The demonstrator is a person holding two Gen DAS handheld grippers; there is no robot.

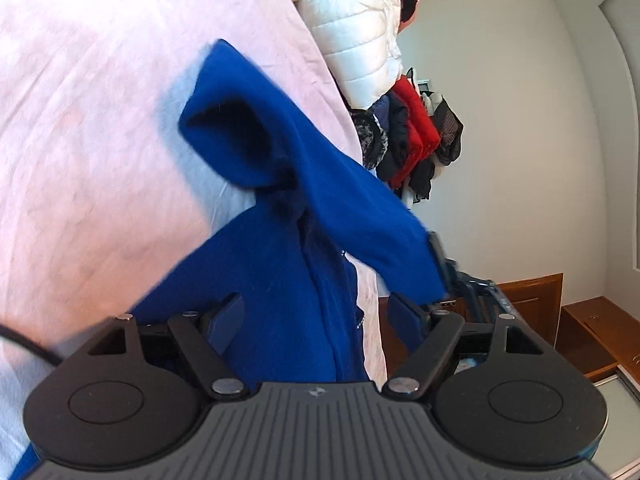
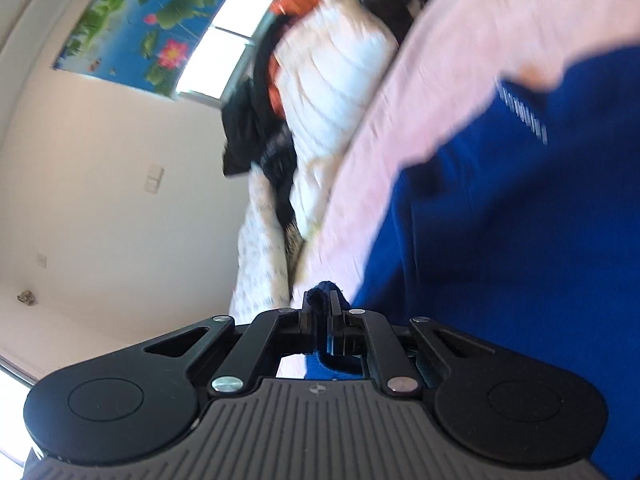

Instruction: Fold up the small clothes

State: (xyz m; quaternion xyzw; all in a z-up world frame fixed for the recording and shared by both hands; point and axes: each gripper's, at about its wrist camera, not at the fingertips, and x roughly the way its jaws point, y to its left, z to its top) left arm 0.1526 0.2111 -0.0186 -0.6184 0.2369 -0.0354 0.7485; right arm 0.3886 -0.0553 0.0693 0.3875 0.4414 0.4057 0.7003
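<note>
A small royal-blue hooded fleece jacket (image 1: 280, 208) lies over the pink bedsheet (image 1: 100, 120), its hood open toward the top and one sleeve lifted off to the right. My left gripper (image 1: 316, 316) is open, its fingers spread either side of the jacket's body, not pinching it. In the right wrist view the same jacket (image 2: 520, 220) fills the right side. My right gripper (image 2: 322, 312) is shut on a bunched edge of the blue cloth, which pokes out between its fingertips.
A white puffer jacket (image 1: 352, 32) and a heap of dark and red clothes (image 1: 412, 136) lie at the bed's far edge. Wooden furniture (image 1: 532, 296) stands beside the bed. A white wall, a window and a lotus poster (image 2: 152, 20) show in the right wrist view.
</note>
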